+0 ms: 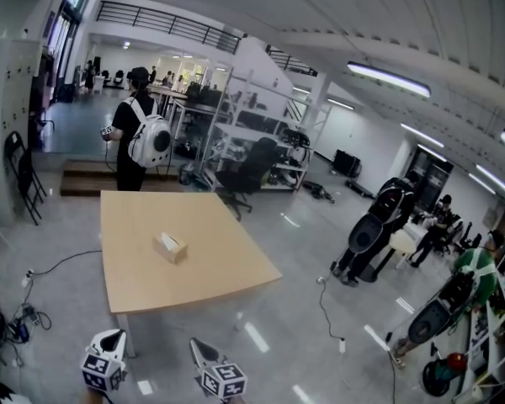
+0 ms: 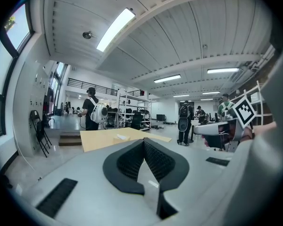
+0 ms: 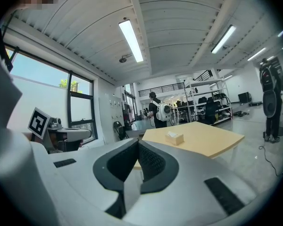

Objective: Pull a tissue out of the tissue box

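I see both my left tongs [image 2: 144,144] and right tongs [image 3: 137,144] pinched together, empty, well short of the tissue box [image 1: 171,247] on the desk [image 1: 227,280].

Tan tissue box [image 1: 171,247] upright near middle of wooden table [image 1: 135,284], white tissue poking from top.

Bright ceiling strip lights [image 1: 387,78], fisheye-curved edges, dark corners

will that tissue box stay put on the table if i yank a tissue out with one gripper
Probably not: the tissue box looks small and cardboard, so likely light, and stands free on the smooth table; it may lift or slide. The tissue poking from its top is likely floppy.
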Demonstrator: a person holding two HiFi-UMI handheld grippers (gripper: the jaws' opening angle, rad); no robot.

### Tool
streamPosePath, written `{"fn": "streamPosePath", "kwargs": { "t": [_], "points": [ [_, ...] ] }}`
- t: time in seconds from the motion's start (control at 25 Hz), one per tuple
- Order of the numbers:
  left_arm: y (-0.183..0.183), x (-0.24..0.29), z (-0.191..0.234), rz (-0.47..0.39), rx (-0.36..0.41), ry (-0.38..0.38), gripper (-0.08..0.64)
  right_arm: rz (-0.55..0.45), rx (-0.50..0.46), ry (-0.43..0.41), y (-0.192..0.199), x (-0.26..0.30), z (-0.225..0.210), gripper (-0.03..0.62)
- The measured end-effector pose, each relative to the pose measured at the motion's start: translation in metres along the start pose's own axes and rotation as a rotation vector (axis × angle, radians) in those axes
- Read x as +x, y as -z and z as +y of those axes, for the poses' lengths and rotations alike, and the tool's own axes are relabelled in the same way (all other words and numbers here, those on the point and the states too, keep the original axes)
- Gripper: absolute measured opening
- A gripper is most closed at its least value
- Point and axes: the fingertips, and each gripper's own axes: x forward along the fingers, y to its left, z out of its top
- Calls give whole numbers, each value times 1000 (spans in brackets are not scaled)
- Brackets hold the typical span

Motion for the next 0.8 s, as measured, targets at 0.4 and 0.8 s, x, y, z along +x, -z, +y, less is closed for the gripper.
{"fn": "streamPosePath", "kwargs": {
  "t": [0.4, 0.8],
  "points": [
    [-13, 45, 12, 16, 12, -14, 8, -8, 26, -14, -8, 39, -37, 11],
    [-12, 95, 16, 24, 10, -9, 8, -7, 29, -14, -15, 63, -78, 11]
  ]
}}
